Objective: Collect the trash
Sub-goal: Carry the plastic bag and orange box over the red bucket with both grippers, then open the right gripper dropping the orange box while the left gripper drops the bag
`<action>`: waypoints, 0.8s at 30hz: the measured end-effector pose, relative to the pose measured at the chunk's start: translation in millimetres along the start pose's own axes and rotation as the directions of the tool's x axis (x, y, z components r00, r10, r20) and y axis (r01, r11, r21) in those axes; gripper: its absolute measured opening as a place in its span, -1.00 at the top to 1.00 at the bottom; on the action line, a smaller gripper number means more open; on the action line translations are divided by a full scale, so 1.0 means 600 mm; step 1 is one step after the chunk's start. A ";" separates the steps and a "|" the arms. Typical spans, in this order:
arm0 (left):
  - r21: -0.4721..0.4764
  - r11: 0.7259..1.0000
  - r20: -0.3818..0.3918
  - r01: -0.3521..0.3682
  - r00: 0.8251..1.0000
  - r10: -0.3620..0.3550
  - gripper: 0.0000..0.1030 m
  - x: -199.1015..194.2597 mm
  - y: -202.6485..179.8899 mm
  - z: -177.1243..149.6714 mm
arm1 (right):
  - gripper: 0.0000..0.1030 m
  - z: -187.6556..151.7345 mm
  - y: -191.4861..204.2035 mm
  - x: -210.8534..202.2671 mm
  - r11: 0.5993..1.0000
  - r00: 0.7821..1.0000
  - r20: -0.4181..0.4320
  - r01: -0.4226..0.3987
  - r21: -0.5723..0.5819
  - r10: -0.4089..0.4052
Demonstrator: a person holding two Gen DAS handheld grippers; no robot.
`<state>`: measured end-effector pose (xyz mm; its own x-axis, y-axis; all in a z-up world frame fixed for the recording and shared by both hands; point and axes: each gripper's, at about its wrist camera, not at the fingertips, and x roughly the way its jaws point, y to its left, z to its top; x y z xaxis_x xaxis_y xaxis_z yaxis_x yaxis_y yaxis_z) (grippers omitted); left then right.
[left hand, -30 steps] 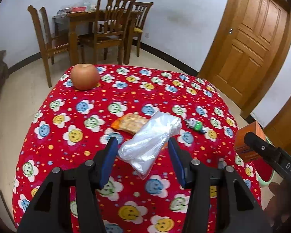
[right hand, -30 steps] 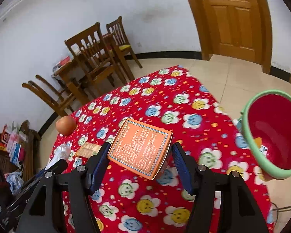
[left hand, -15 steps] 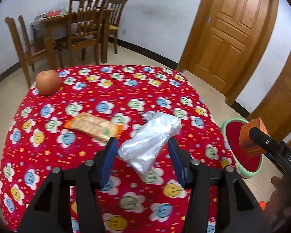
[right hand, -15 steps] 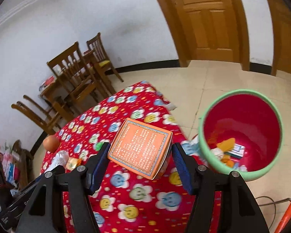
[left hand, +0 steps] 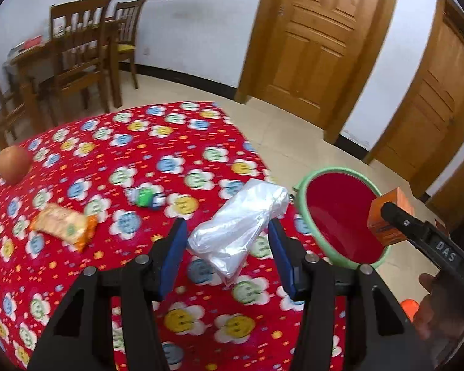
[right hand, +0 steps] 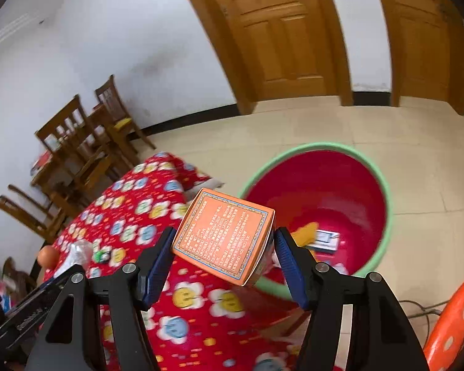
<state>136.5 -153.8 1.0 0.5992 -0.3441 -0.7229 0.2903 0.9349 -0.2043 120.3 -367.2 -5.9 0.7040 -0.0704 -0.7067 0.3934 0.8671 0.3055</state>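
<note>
Both grippers swung toward bin (right hand: 383, 191) | right gripper (left hand: 386, 208): "DAS"

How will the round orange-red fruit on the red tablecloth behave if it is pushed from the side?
The fruit is round, so it will probably roll rather than slide. It sits near the edge of the tablecloth, so a push could send it off. It looks firm and should keep its shape.
</note>
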 end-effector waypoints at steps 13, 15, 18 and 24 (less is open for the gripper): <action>0.088 0.992 -0.050 0.088 0.995 -0.084 -0.04 0.053 -0.091 0.011 | -0.30 0.000 -0.097 0.047 0.992 0.996 -0.046 0.084 0.096 -0.080; 0.100 0.991 -0.056 0.094 0.994 -0.089 -0.04 0.059 -0.102 0.012 | -0.30 -0.002 -0.109 0.051 0.990 0.995 -0.048 0.092 0.109 -0.087; 0.116 0.988 -0.064 0.104 0.993 -0.097 0.08 0.071 -0.116 0.014 | -0.30 -0.003 -0.124 0.053 0.987 0.994 -0.052 0.098 0.130 -0.092; 0.143 0.981 -0.089 0.133 0.989 -0.121 0.14 0.096 -0.145 0.014 | -0.31 -0.001 -0.140 0.042 0.984 0.994 -0.032 0.105 0.143 -0.101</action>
<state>152.1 -255.3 -17.0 0.4905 -0.4454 -0.7490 0.4707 0.8588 -0.2024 104.8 -441.3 -49.5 0.6413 -0.1424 -0.7539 0.5458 0.7753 0.3178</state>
